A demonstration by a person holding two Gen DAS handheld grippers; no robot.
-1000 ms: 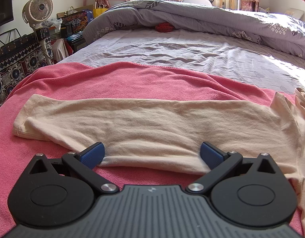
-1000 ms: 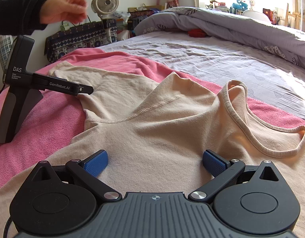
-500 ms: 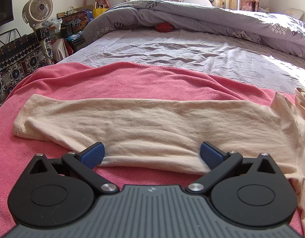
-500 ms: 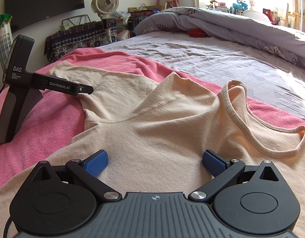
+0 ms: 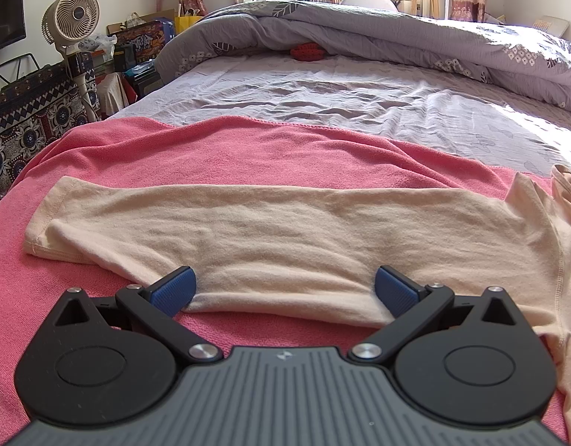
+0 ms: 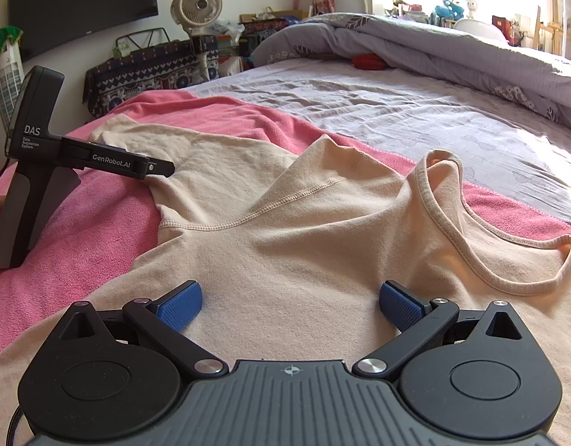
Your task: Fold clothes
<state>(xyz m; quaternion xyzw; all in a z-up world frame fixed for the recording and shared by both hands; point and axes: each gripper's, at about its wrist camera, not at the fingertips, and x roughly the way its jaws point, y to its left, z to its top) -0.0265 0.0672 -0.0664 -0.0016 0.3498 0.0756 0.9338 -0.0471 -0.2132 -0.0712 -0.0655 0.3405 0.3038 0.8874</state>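
Observation:
A peach long-sleeved top (image 6: pixel 304 245) lies spread on a pink towel (image 5: pixel 248 152) on the bed. Its sleeve (image 5: pixel 248 230) stretches left to right across the left wrist view, cuff at the far left. My left gripper (image 5: pixel 283 290) stands open at the sleeve's near edge, blue pads on either side of the cloth's hem. My right gripper (image 6: pixel 291 306) stands open over the chest of the top, below the neckline (image 6: pixel 482 245). In the right wrist view the left gripper (image 6: pixel 32 182) rests on the towel at the left, its fingers over the sleeve.
Beyond the towel (image 6: pixel 229 111) runs a grey bedsheet (image 5: pixel 341 104) with a bunched grey duvet (image 5: pixel 397 37) and a red object (image 5: pixel 307 51) at the far end. A fan (image 5: pixel 71 18), bags and a patterned cloth-covered stand (image 5: pixel 25 119) line the left side.
A person's hands and dark sleeve seen at the top of both views one second ago are gone. Both grippers and the top have stayed where they were.

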